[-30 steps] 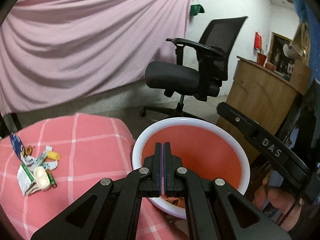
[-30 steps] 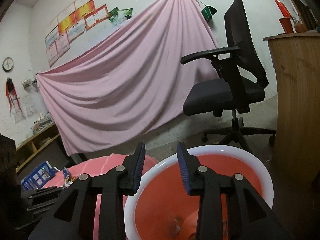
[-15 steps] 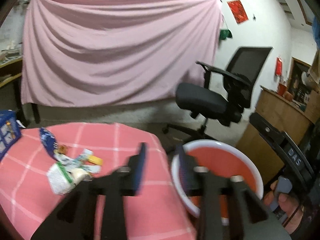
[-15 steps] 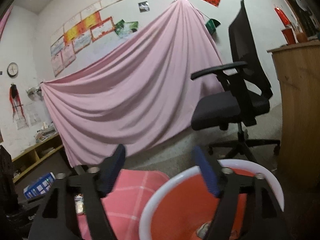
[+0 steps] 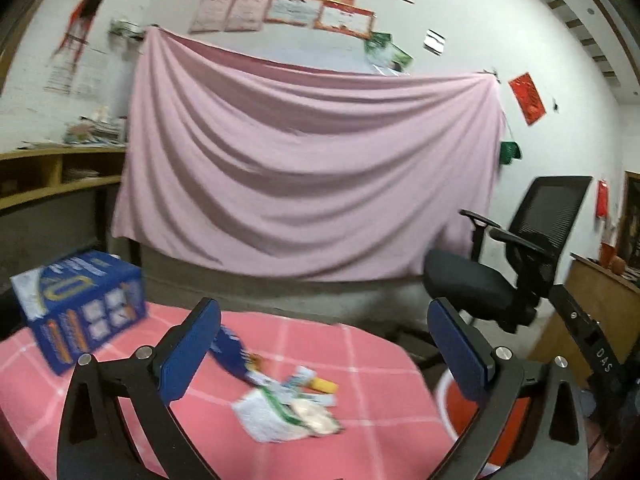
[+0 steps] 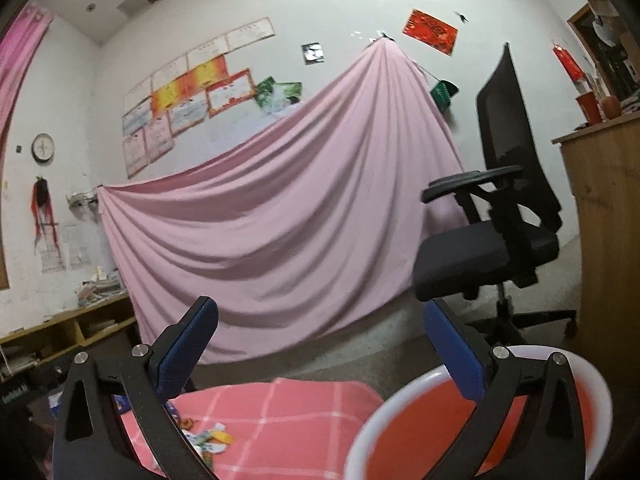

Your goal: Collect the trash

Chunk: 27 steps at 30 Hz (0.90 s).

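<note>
Two sets of tongs, both spread wide, nothing between the blue pads of either. Left tongs (image 5: pixel 324 344) have just been opening; same for right tongs (image 6: pixel 320 344). No trash gripped by either.

Left wrist view, blurred: bench (image 5: pixel 380 360) under a pink checked cloth fills the lower frame. Pile of trash (image 5: pixel 286 404) sits on the cloth at about 6 o'clock, framed between the spread pads but lying beyond them, not touched. Pile holds a white crumpled packet with green print, a blue wrapper reaching up toward 11 o'clock, a small yellow piece at its 2 o'clock edge. Blue carton (image 5: pixel 82 312) stands on the bench at 9 o'clock, well apart from the pile. Red basin (image 5: pixel 450 404) with white rim shows at 4 o'clock, beside the bench edge, mostly hidden behind the right-side finger.

Right wrist view: red basin (image 6: pixel 420 424) close in at 5 o'clock, its rim passing behind the right-side finger. Inside cannot be read from here. Trash (image 6: pixel 208 438) seen small at 7 o'clock on the checked cloth, near the left-side finger. Pink sheet (image 6: pixel 280 220) hangs on the far wall at 12 o'clock; black office chair (image 6: pixel 492 248) at 3 o'clock.
</note>
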Tool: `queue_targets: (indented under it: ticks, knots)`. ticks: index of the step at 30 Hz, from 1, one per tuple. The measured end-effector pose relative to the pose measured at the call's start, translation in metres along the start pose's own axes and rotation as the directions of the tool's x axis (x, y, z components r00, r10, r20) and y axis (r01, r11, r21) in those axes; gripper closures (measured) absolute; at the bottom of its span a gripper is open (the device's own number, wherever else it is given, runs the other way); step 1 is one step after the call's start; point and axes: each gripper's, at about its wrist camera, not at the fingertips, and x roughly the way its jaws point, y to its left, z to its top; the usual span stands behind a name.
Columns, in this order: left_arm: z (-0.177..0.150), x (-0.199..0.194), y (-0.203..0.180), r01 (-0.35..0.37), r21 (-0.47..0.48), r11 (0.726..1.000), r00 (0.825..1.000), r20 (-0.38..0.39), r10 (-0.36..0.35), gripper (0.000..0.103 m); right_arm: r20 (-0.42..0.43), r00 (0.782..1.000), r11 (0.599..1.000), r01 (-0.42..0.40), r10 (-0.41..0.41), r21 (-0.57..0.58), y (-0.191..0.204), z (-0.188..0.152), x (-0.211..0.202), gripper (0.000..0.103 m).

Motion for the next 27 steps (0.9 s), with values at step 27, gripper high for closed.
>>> queue_targets:
  ticks: [27]
  knots:
    - [-0.044,0.033,0.076,-0.182,0.12,0.976,0.966,-0.162,0.2,0.002,-0.378,0.925,0.966,-0.139,0.047,-0.22,0.08,-0.067,0.078,0.0]
